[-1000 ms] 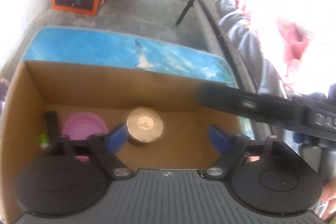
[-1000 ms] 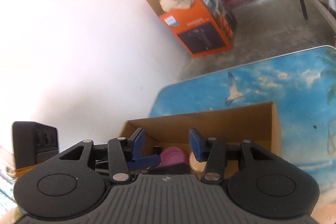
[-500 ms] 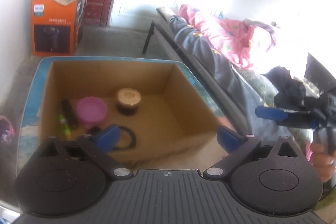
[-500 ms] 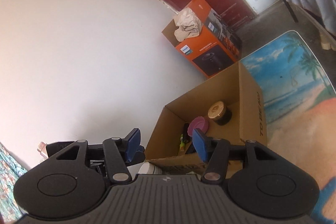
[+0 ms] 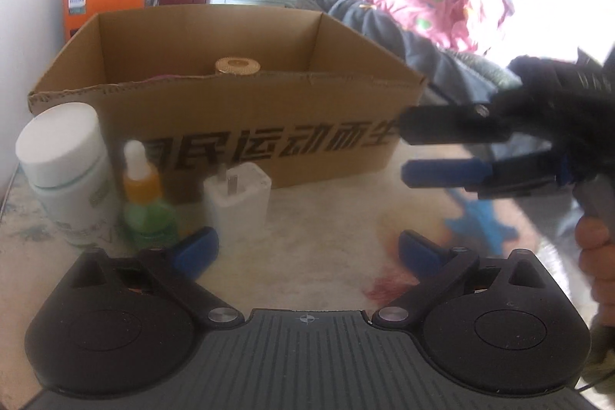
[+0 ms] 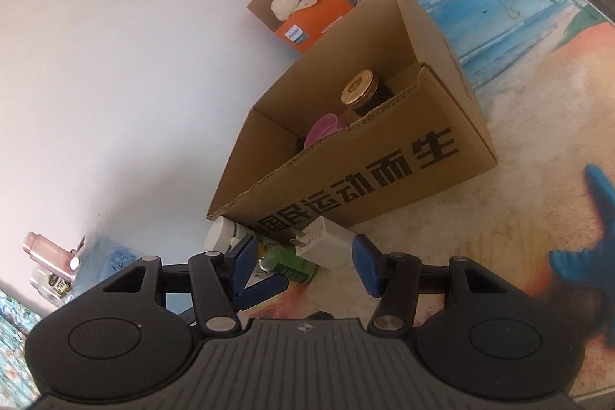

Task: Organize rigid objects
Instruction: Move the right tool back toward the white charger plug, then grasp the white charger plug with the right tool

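An open cardboard box with black lettering stands on the table. It holds a gold-lidded jar and a pink lid. Against its front wall stand a white-lidded jar, an orange and green dropper bottle and a white charger plug. My left gripper is wide open and low in front of these, with nothing between its fingers. My right gripper hovers to the right of the charger, partly open and empty.
The table top has a beach print, with a blue starfish at the right. An orange carton stuffed with cloth stands on the floor behind. A bed with pink and grey bedding runs along the right. A hand holds the right gripper.
Both grippers have drawn back from above the box and sunk to the table in front of it. The left jaws have spread wider and the right jaws a little.
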